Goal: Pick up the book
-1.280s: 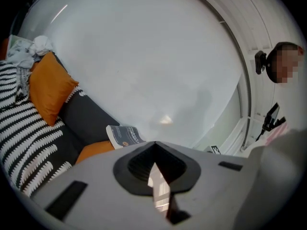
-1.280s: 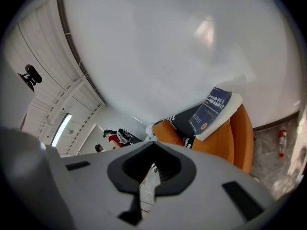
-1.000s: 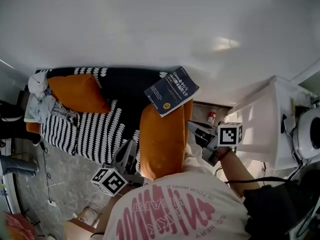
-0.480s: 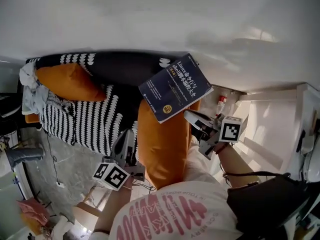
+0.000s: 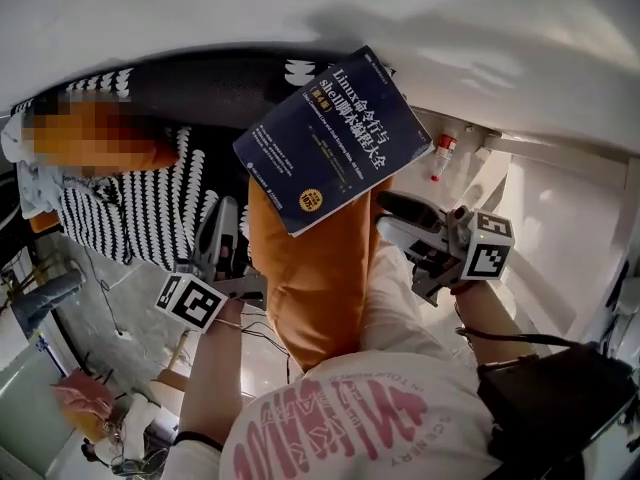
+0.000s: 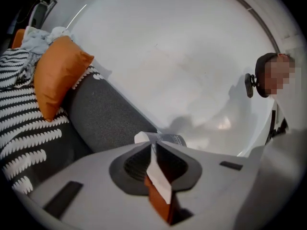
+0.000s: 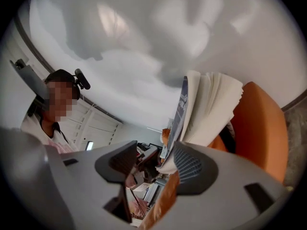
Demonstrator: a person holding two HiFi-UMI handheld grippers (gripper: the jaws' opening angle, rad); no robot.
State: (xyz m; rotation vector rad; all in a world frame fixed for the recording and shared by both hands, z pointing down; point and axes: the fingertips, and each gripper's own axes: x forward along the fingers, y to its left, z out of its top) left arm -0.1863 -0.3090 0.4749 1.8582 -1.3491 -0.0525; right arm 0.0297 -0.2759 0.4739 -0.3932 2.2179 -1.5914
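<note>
Now book (image 5: 335, 138) on orange cushion (image 5: 310, 288)
Right gripper (image 5: 392, 216) jaws just opening, book's corner between them; left gripper (image 5: 224, 213) pressed together by striped sofa (image 5: 130, 218), white wall (image 5: 300, 8) behind

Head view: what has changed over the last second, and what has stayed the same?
The right gripper and left gripper have closed in on the book, which now fills more of the view. The right gripper's jaws have just been opening, with the book's corner at their gap, not gripped. Unchanged: the book lies on the orange cushion, and the left gripper stays shut.
</note>
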